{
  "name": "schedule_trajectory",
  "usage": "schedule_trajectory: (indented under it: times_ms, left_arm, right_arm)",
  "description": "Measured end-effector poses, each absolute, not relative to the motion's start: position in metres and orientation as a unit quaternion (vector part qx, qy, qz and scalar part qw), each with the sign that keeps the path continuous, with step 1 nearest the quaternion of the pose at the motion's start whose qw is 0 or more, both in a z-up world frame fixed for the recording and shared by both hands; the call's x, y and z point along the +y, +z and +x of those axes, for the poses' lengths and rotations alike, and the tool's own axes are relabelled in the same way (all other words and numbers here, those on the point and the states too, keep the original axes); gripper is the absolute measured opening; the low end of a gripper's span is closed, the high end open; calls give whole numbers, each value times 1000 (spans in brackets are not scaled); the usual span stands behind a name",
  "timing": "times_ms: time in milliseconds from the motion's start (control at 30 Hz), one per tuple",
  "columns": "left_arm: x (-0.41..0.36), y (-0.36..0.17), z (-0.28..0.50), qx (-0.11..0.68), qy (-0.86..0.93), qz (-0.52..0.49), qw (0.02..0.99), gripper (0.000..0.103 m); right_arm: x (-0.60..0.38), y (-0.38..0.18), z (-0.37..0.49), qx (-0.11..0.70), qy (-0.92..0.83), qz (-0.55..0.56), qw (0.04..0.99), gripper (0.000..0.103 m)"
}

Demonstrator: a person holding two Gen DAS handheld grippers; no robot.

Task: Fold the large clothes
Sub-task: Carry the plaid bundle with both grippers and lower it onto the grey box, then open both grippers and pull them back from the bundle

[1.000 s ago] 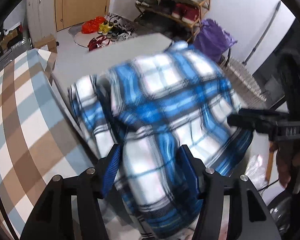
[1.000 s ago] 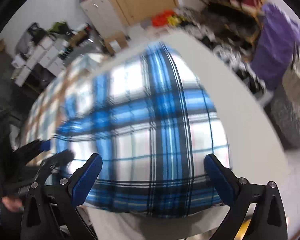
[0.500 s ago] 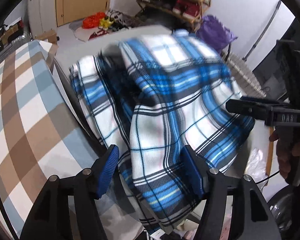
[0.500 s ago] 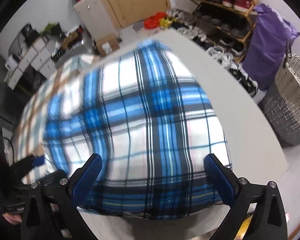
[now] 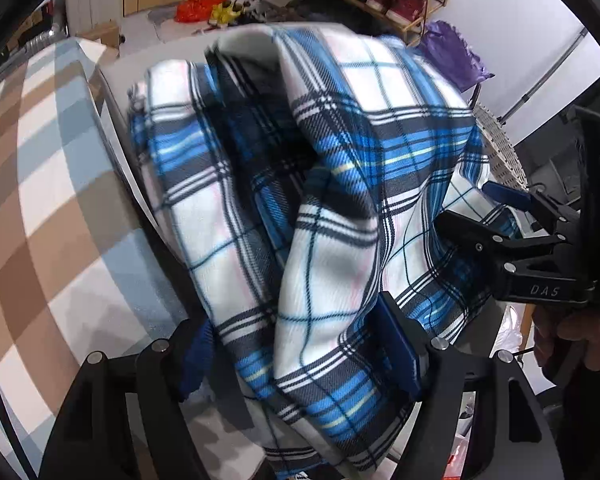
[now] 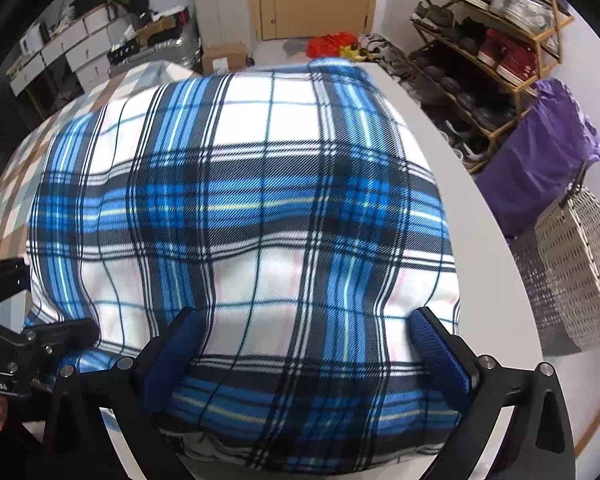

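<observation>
Opening on the left gripper point(image 5: 300, 344), jaws spreading with a thick fold of the blue plaid garment point(image 5: 324, 208) between the blue pads point(image 5: 398, 344), cloth draped over the near pad rather than pinched. Spread wide on the right gripper point(image 6: 306, 348), jaws apart above the garment's near edge, pads point(image 6: 440, 354) beside the fabric, not squeezing it. Bundled and partly folded on the white table point(image 6: 476, 240), near edge hanging over the rim. Left of the table, a brown-and-blue checked cover point(image 5: 32, 216). Far right, a shoe rack point(image 6: 496, 52), a purple bag point(image 6: 548, 156) and a woven basket point(image 6: 580, 264). Right gripper seen from the left camera at the garment's right side, held by a hand point(image 5: 576, 336).
</observation>
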State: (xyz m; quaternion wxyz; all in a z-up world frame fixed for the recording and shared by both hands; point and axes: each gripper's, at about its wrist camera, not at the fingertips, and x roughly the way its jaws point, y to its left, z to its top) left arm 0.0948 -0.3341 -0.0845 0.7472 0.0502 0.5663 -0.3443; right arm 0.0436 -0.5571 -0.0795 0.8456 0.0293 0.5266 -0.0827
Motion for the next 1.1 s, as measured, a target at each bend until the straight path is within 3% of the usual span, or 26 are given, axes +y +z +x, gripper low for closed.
schedule_trajectory:
  times_ms: [333, 633, 767, 933, 1033, 1100]
  left_arm:
    - [-294, -22, 44, 482, -331, 69, 809, 71]
    - [-247, 51, -43, 336, -308, 79, 887, 72]
    - [-228, 73, -76, 265, -296, 68, 915, 88]
    - [-205, 81, -121, 189, -290, 68, 936, 91]
    - [-191, 81, -141, 156, -287, 61, 943, 102]
    - [-183, 80, -150, 146, -292, 52, 944, 102]
  right_arm:
    - [-540, -8, -48, 379, -72, 122, 914, 103]
    - [-483, 49, -131, 282, -71, 158, 944, 103]
    - [-450, 66, -173, 229, -89, 164, 955, 103]
    - [-413, 77, -227, 167, -131, 139, 967, 103]
    - [-394, 80, -246, 157, -132, 117, 972, 103]
    - [-377, 82, -262, 144, -133, 101, 975, 103]
